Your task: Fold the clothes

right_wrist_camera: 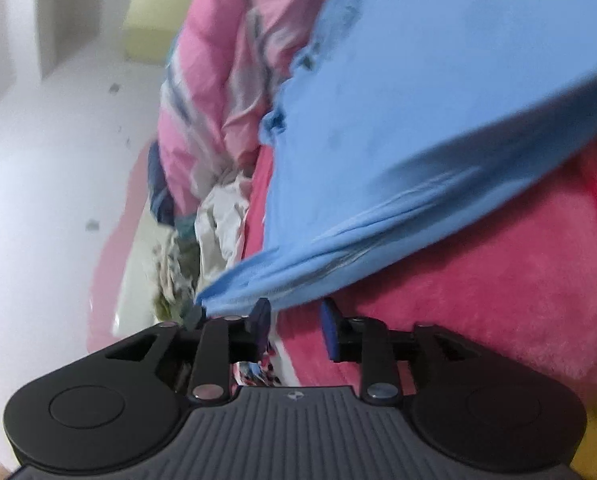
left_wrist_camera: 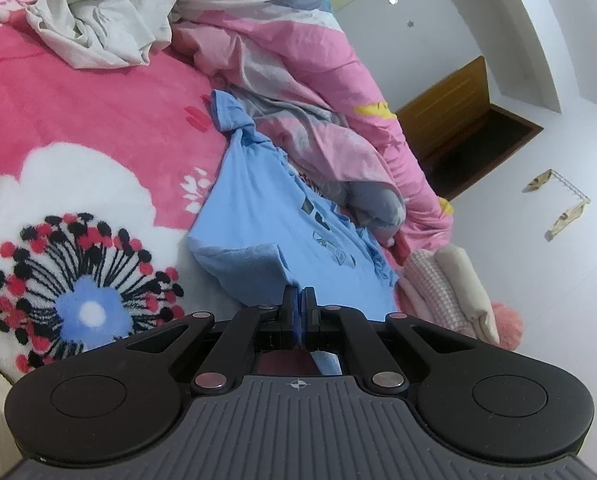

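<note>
A light blue T-shirt [left_wrist_camera: 258, 220] with a dark print lies on a pink flowered blanket [left_wrist_camera: 98, 128]. My left gripper [left_wrist_camera: 298, 300] is shut on the shirt's near edge. In the right wrist view the same blue shirt [right_wrist_camera: 398, 128] fills the upper right, its folded edge stretched just above my right gripper [right_wrist_camera: 294, 312]. The right gripper's jaws stand apart with nothing between them; the shirt edge lies just beyond the left fingertip [right_wrist_camera: 262, 308]. This view is blurred.
A crumpled white garment [left_wrist_camera: 98, 20] lies at the far end of the bed. A pink and grey quilt [left_wrist_camera: 298, 60] is heaped along the shirt's right side. Folded pale fabrics [left_wrist_camera: 450, 288] sit by the bed's edge. White walls and a wooden door [left_wrist_camera: 458, 120] lie beyond.
</note>
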Motion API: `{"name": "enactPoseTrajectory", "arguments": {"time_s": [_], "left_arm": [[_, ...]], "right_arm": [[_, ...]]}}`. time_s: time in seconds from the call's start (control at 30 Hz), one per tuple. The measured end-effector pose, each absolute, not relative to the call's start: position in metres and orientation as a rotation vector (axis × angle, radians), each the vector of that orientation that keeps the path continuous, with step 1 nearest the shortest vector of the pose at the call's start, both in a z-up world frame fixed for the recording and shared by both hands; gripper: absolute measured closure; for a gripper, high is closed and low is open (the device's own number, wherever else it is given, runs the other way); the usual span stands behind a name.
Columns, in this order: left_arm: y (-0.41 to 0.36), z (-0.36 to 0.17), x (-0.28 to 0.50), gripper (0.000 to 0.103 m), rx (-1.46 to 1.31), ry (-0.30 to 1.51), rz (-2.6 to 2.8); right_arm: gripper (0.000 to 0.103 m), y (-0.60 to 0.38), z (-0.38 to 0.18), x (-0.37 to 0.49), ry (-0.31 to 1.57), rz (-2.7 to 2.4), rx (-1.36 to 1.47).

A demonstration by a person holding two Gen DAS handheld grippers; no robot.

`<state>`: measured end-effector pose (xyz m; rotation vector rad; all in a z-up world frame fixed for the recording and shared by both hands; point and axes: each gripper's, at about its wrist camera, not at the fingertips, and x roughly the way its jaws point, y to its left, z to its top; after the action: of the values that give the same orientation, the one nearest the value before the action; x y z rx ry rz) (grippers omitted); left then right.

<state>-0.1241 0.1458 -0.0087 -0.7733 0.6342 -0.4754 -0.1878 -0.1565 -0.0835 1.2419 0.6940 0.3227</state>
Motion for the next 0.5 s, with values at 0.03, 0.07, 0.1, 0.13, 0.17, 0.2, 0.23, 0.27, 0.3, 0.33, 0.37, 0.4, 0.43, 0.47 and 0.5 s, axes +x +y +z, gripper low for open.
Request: {"name": "enactPoseTrajectory", "arguments": {"time_s": [0.03, 0.07, 0.1, 0.13, 0.17, 0.2, 0.23, 0.27, 0.3, 0.33, 0.37, 0.4, 0.43, 0.47, 0.5], "left_arm": [[0.146, -0.010, -0.124, 0.103, -0.776, 0.639, -0.474], [0.147, -0.010, -0.125, 0.103, -0.779, 0.643, -0.471], [0.148, -0.010, -0.127, 0.103, -0.782, 0.646, -0.469], [0.149, -0.011, -0.128, 0.103, -0.781, 0.647, -0.467], [0.150, -0.011, -0.129, 0.103, -0.779, 0.650, -0.464], [0.151, -0.012, -0.130, 0.103, -0.778, 0.653, -0.461], [0.151, -0.013, -0.131, 0.103, -0.779, 0.656, -0.456], [0.151, -0.014, -0.131, 0.103, -0.781, 0.661, -0.452], [0.152, -0.015, -0.131, 0.103, -0.783, 0.665, -0.448], [0.152, -0.016, -0.131, 0.103, -0.785, 0.668, -0.445], [0.152, -0.017, -0.131, 0.103, -0.787, 0.672, -0.441], [0.152, -0.017, -0.130, 0.103, -0.790, 0.674, -0.437], [0.152, -0.017, -0.130, 0.103, -0.792, 0.676, -0.432], [0.152, -0.016, -0.130, 0.103, -0.795, 0.671, -0.431], [0.151, -0.014, -0.129, 0.103, -0.797, 0.666, -0.430]], "right_arm": [[0.070, -0.159, -0.088, -0.188, 0.691, 0.317, 1.274], [0.070, -0.161, -0.090, -0.189, 0.684, 0.314, 1.299], [0.070, -0.163, -0.091, -0.190, 0.675, 0.312, 1.313], [0.069, -0.164, -0.091, -0.190, 0.663, 0.307, 1.318], [0.069, -0.166, -0.091, -0.191, 0.653, 0.301, 1.323], [0.069, -0.168, -0.091, -0.191, 0.643, 0.294, 1.327], [0.069, -0.169, -0.092, -0.191, 0.635, 0.289, 1.333], [0.069, -0.169, -0.094, -0.190, 0.632, 0.285, 1.344], [0.069, -0.170, -0.096, -0.190, 0.629, 0.282, 1.354], [0.070, -0.170, -0.098, -0.189, 0.627, 0.279, 1.362], [0.070, -0.171, -0.100, -0.190, 0.625, 0.278, 1.370], [0.070, -0.172, -0.101, -0.190, 0.623, 0.279, 1.380], [0.070, -0.172, -0.102, -0.191, 0.623, 0.282, 1.392], [0.070, -0.172, -0.103, -0.191, 0.624, 0.287, 1.403], [0.069, -0.172, -0.104, -0.192, 0.625, 0.293, 1.416]]}}
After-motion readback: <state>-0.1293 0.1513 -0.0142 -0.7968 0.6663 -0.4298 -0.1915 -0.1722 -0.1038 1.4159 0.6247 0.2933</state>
